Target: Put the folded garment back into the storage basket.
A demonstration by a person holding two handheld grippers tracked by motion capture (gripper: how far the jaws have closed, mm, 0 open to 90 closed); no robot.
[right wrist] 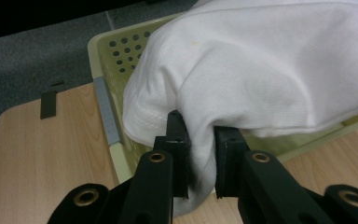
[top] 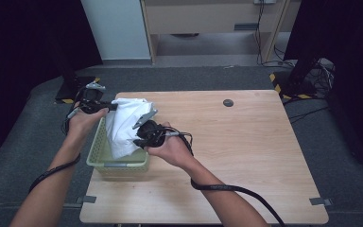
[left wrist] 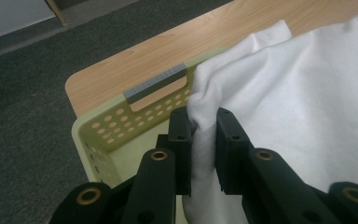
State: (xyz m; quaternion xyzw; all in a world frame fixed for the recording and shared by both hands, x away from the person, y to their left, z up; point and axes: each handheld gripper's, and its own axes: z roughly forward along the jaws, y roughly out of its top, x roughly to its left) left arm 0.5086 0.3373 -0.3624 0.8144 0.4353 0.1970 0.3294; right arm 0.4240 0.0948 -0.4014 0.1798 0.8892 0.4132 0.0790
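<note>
A white cloth (top: 124,124) hangs bunched over a pale green perforated basket (top: 99,151) at the table's left side. My left gripper (top: 112,107) is at the basket's far end and is shut on a fold of the white cloth (left wrist: 303,98), jaws pinching it between the pads (left wrist: 204,144). My right gripper (top: 139,140) is at the basket's right wall, shut on another fold of the cloth (right wrist: 261,60), which is squeezed between its pads (right wrist: 200,154). The cloth's lower part droops into the basket (right wrist: 121,56). The basket's inside under the cloth is hidden.
The wooden table (top: 246,142) extends to the right of the basket, with a small dark round disc (top: 228,102) near its far edge. Grey handle strips sit on the basket's ends (left wrist: 156,84). Dark carpet surrounds the table; stands and cables are behind it.
</note>
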